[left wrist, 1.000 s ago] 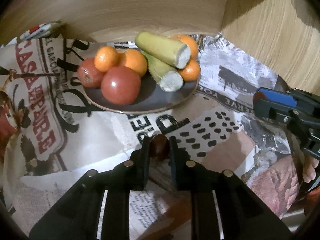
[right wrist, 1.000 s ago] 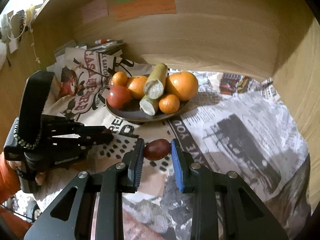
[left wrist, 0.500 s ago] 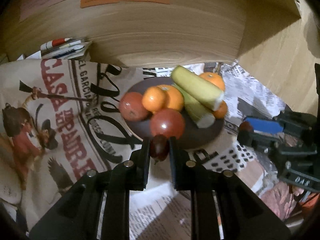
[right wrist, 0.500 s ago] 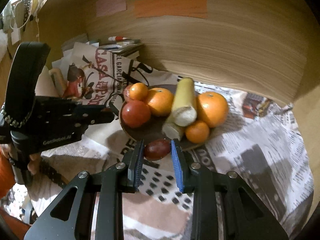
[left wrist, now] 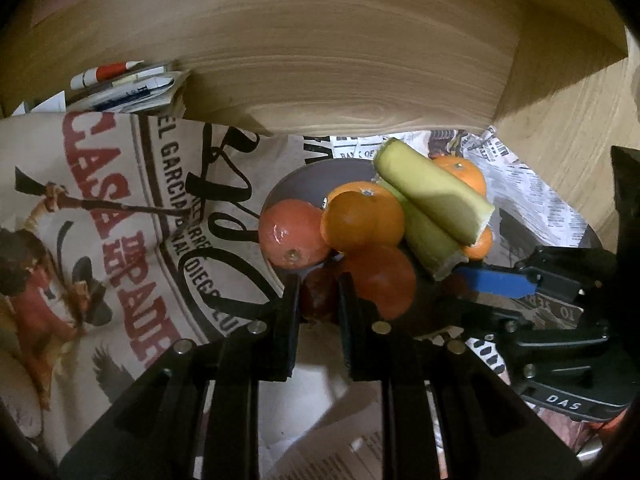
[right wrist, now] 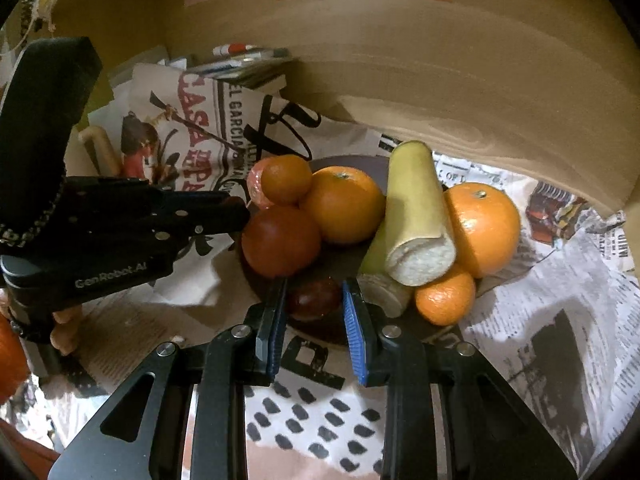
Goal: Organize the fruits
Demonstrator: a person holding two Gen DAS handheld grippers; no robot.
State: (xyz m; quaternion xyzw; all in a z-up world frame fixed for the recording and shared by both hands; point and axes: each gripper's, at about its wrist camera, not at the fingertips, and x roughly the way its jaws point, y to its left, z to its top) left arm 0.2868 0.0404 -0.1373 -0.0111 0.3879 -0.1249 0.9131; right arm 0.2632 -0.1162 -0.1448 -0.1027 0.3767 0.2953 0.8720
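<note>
Your left tool (left wrist: pixel 319 294) is clamped on a small dark red-brown oval fruit (left wrist: pixel 319 295), low in the middle of the left wrist frame, right at the near rim of the dark round plate (left wrist: pixel 298 178). Your right tool (right wrist: pixel 314 300) grips a second small dark red fruit (right wrist: pixel 314 298) of the same kind, centre-low in its frame, over the plate's front edge.

The plate, mid-frame in both views, already carries most of the load: two red tomatoes (right wrist: pixel 280 242), several round oranges (right wrist: pixel 344 204) and two pale green cut stalks (right wrist: pixel 416 216) laid across them. What seems left is to set both small fruits down among the pile and let go; no other loose fruit shows on the newspaper-covered tabletop (right wrist: pixel 560 320).

Compared with a second ago, the plate has grown larger and slid lower in both frames. Then each small fruit hung over printed paper well short of the plate; now each sits at its rim. In the left view, your right tool has moved from the right edge inward, just beside the plate.
</note>
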